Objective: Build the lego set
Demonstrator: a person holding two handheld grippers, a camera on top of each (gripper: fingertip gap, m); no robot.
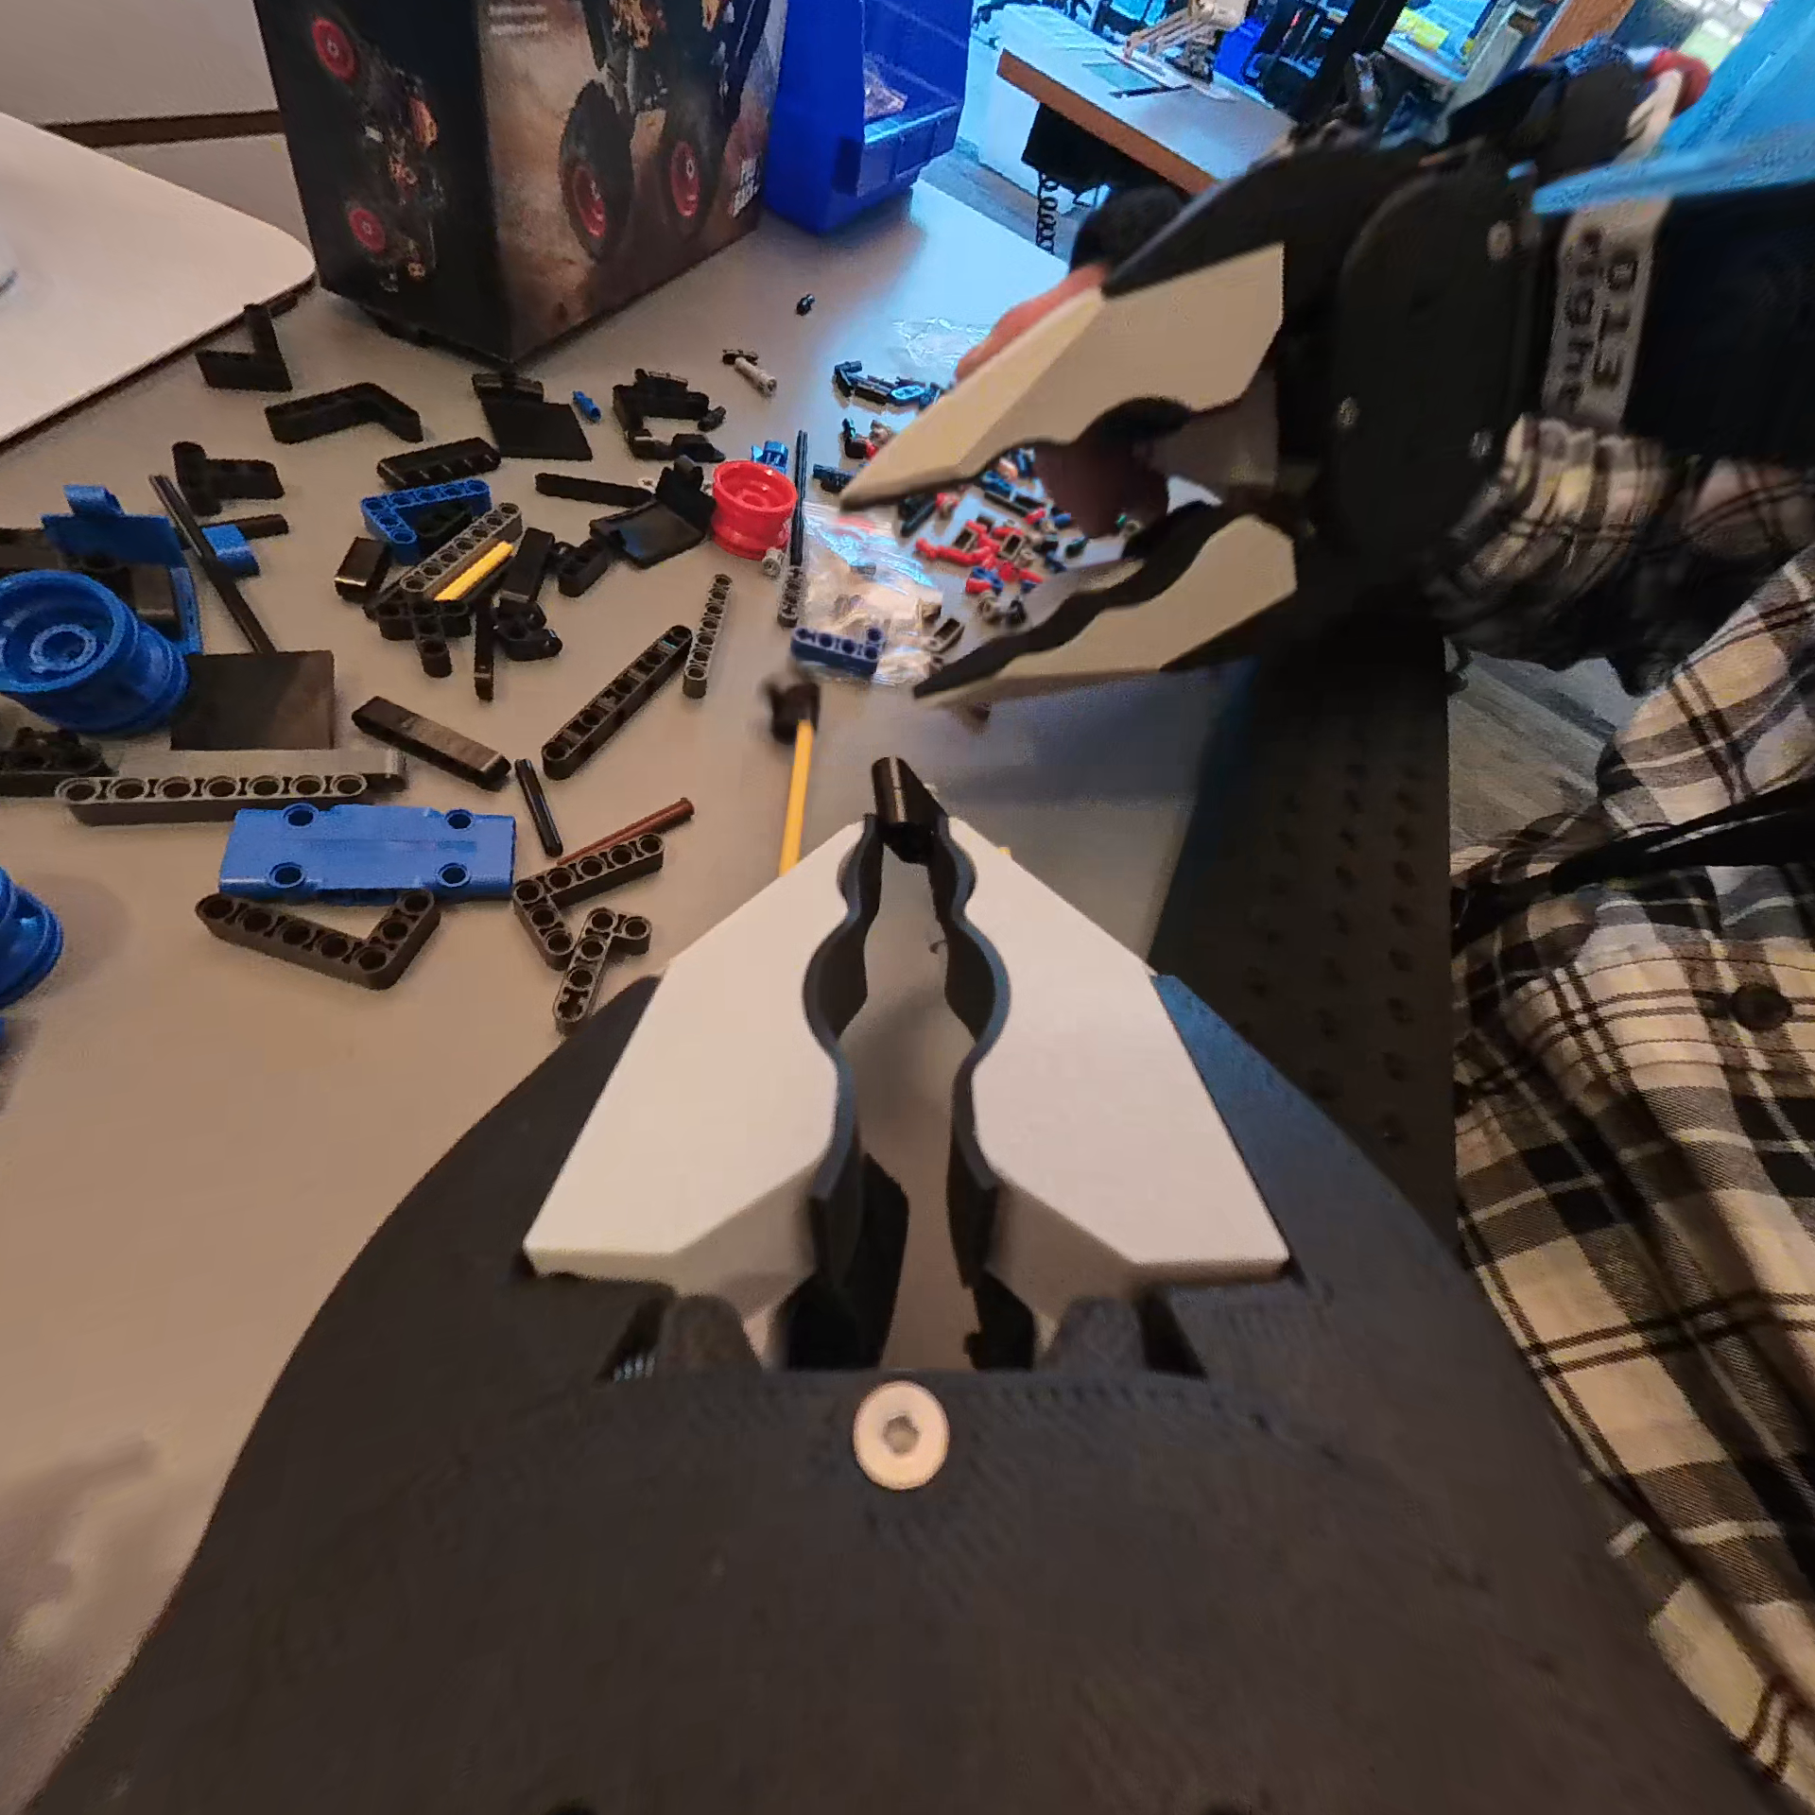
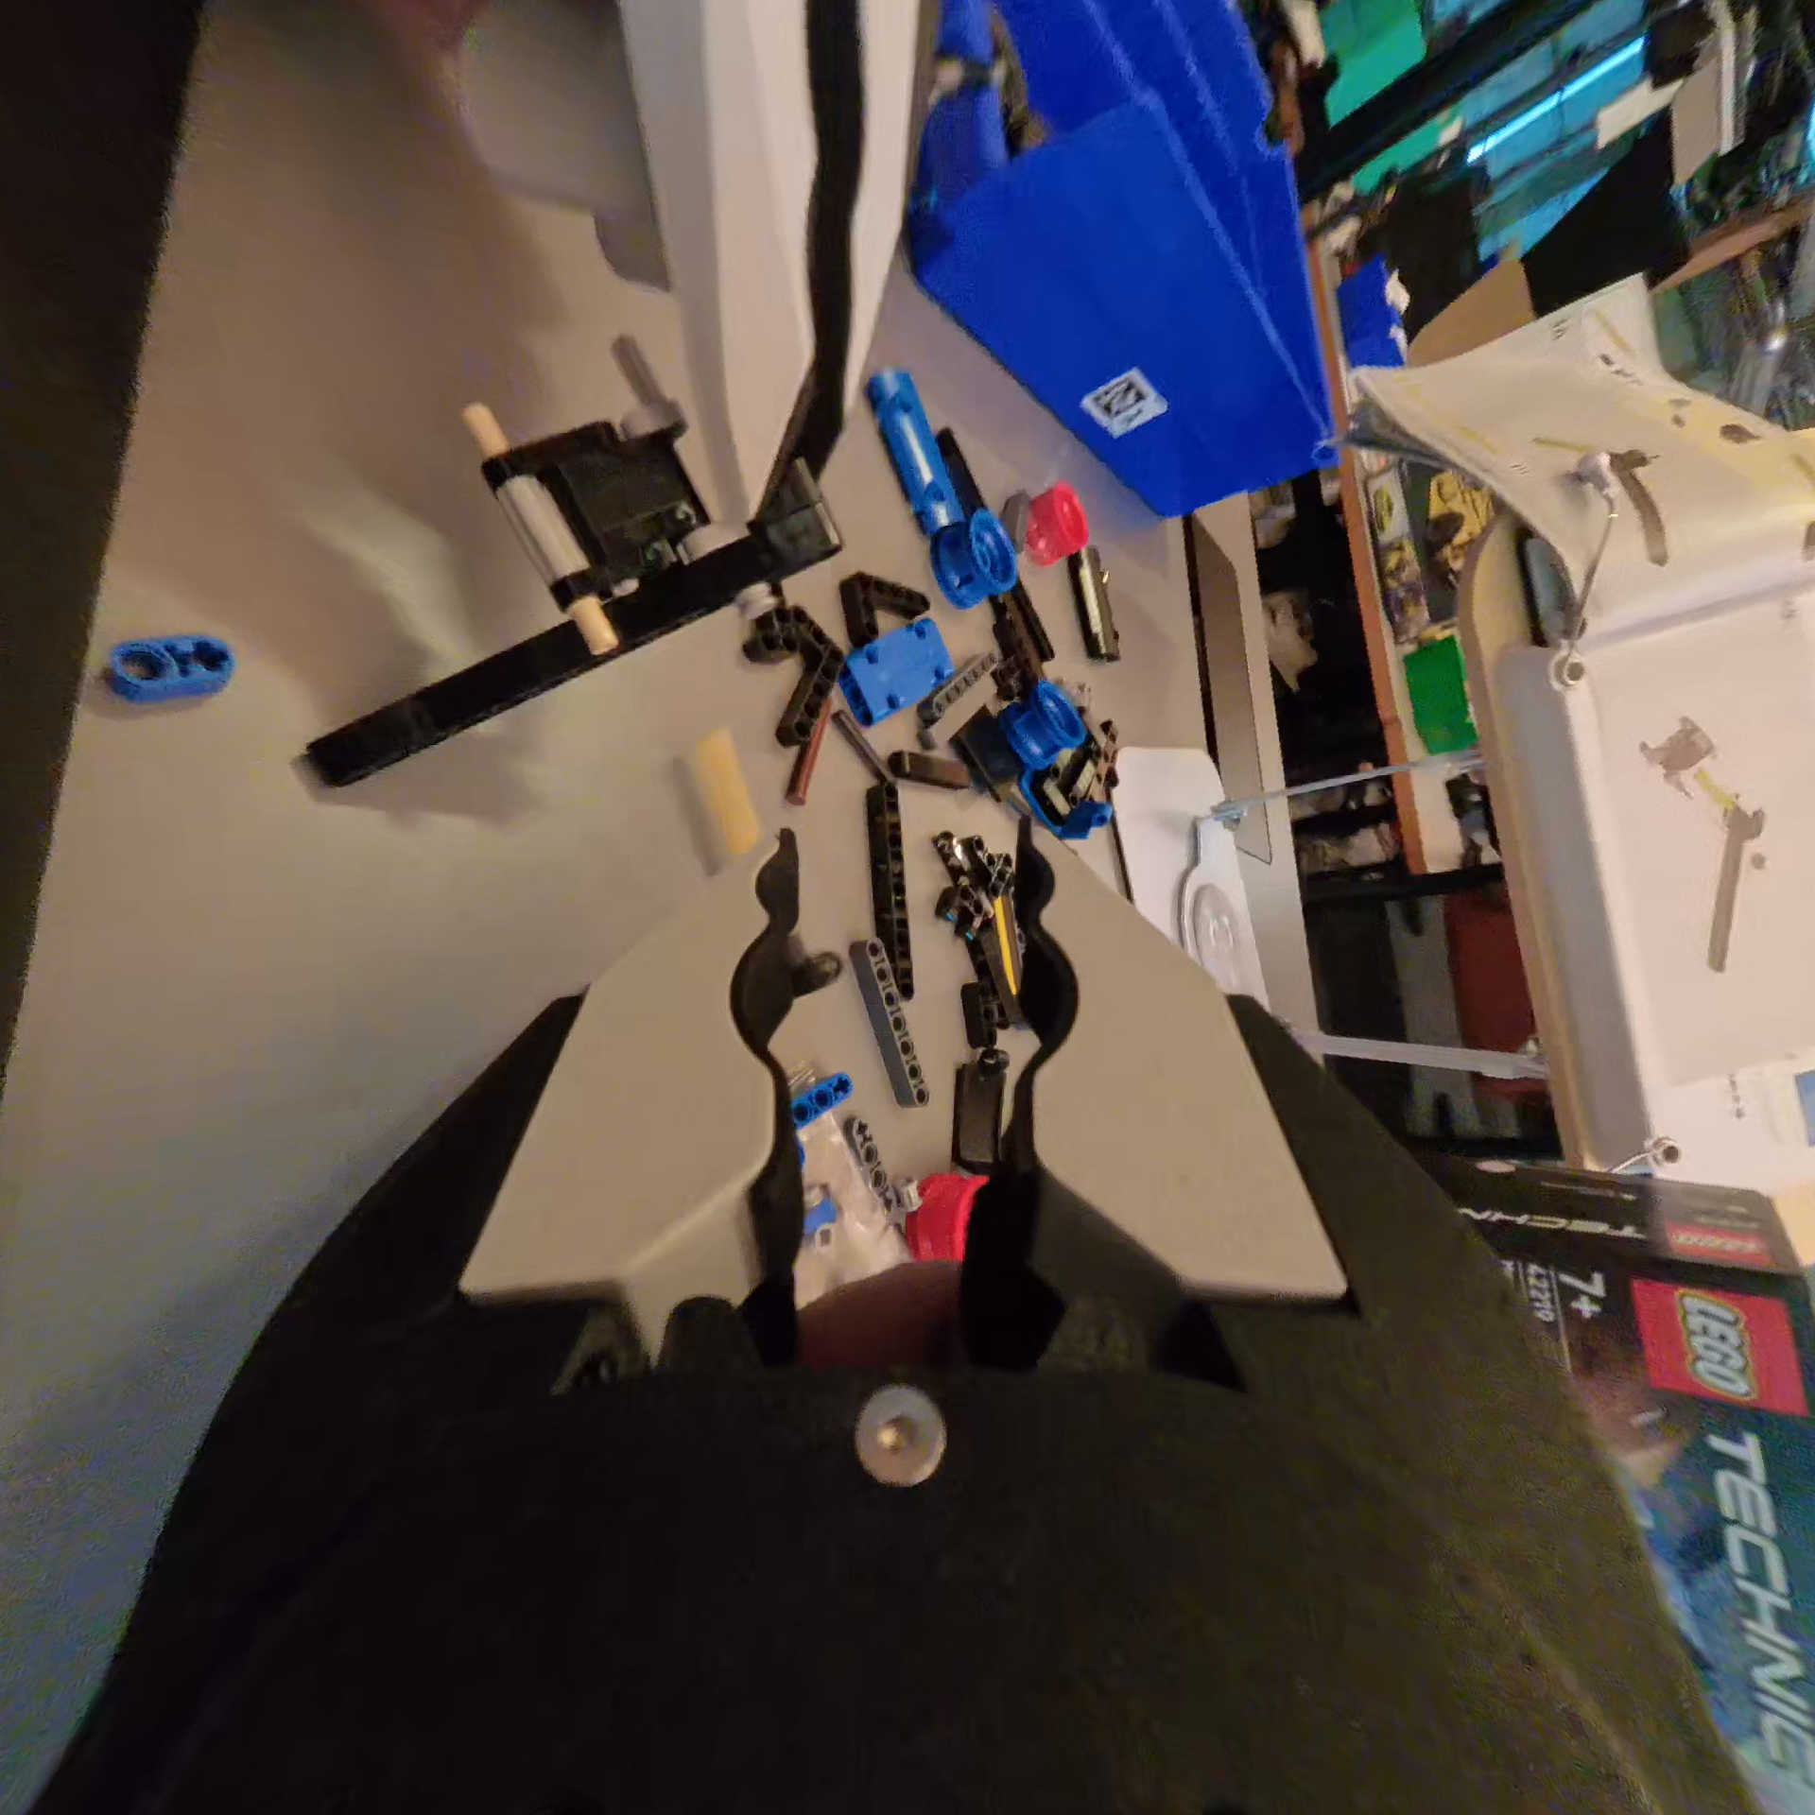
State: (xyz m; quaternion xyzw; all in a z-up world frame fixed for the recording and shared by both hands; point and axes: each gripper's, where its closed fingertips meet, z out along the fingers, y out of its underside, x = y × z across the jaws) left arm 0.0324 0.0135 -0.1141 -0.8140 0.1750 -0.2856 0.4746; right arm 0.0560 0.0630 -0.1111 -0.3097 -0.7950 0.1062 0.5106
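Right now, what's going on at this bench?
A person with a gripper in each hand is partway into a lego build. The left gripper is shut on a small black piece. In the right wrist view that piece belongs to a black sub-assembly with a long beam, held just above the grey table. The right gripper is open and empty, hovering over loose parts. The set's box stands behind.

Quick count from what I can see: two grippers (image 1: 908, 835) (image 1: 884, 589), one set box (image 1: 511, 167), one blue bin (image 1: 854, 118), one red wheel hub (image 1: 751, 506), one blue panel (image 1: 368, 850), one yellow axle (image 1: 797, 796), black beams too many to count.
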